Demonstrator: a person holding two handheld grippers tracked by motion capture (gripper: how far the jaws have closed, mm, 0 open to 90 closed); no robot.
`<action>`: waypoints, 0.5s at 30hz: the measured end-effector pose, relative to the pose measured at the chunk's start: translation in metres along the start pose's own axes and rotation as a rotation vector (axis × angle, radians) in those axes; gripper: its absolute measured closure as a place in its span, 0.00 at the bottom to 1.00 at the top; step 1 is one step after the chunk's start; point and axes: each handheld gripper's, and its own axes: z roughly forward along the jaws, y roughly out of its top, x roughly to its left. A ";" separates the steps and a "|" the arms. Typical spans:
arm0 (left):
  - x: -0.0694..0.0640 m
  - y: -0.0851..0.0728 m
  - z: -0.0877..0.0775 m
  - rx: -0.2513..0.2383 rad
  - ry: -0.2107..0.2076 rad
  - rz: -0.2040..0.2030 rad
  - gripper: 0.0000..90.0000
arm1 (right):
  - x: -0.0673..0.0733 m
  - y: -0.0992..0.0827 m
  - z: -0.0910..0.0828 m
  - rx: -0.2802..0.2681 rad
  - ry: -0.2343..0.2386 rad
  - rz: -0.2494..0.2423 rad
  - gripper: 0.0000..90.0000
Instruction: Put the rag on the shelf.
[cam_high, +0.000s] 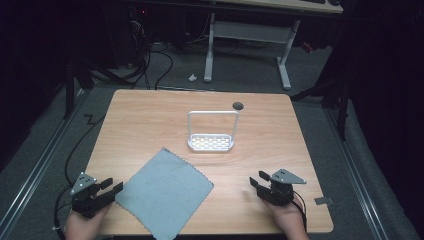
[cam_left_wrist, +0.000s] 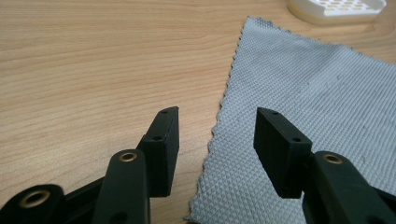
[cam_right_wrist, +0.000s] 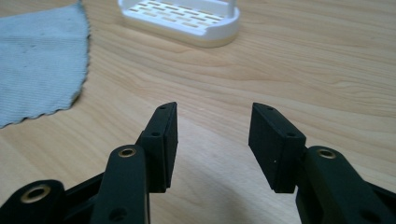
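Observation:
A grey cloth (cam_high: 165, 191) lies flat on the wooden table (cam_high: 150, 120), turned like a diamond at the front left. My left gripper (cam_high: 111, 187) rests at the cloth's left corner, open, with the cloth's zigzag edge (cam_left_wrist: 219, 126) running between its jaws. Behind the cloth stands a white rack (cam_high: 212, 132) with a tall wire hoop and a slotted base. My right gripper (cam_high: 256, 181) sits near the front right edge, open over bare wood, nothing between its jaws. In the right gripper view (cam_right_wrist: 213, 140) the rack base (cam_right_wrist: 182, 18) lies ahead and the cloth (cam_right_wrist: 37, 60) to the left.
A dark round hole (cam_high: 238, 105) sits in the tabletop behind the rack. A white-legged desk (cam_high: 250, 30) and cables stand on the floor beyond the table. A small grey tab (cam_high: 323, 201) lies off the table's right front corner.

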 end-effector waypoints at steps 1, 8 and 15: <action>-0.001 0.000 0.001 0.000 -0.002 0.011 0.56 | -0.001 -0.001 0.000 0.000 -0.008 0.002 0.59; -0.004 0.001 0.011 0.037 -0.034 0.039 0.58 | 0.005 -0.002 0.003 0.016 -0.011 -0.025 0.58; -0.011 0.000 0.012 0.060 -0.058 0.064 0.64 | 0.024 0.001 0.013 0.034 0.049 -0.070 0.59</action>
